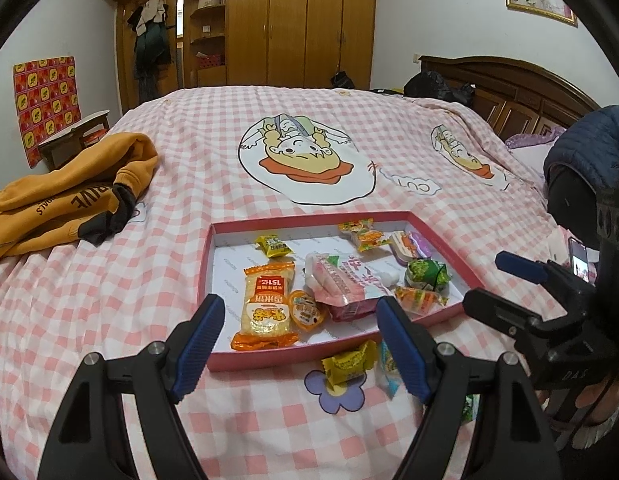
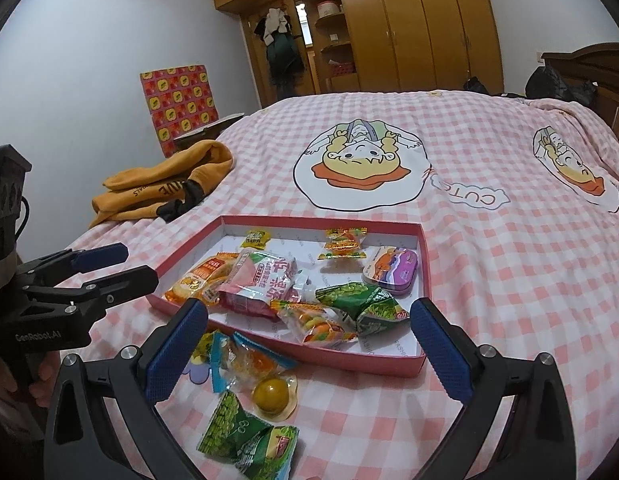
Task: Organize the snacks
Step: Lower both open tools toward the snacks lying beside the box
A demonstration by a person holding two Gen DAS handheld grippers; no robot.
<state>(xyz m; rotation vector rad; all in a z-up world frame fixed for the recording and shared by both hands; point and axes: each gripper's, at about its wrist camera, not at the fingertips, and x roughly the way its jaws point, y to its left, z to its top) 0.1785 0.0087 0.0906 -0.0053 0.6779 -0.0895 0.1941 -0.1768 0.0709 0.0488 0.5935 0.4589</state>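
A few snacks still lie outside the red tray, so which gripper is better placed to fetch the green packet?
Probably the right gripper: it is open and the green packet lies between its fingers; the left gripper faces the tray.

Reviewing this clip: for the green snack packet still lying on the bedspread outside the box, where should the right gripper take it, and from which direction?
Probably from above, closing across the puffed middle of the green packet. It lies flat on the bedspread, apart from the box, so a side approach would likely just push it. The right gripper is open and nearest; the round orange jelly sits just beyond, so keep the fingers clear of it.
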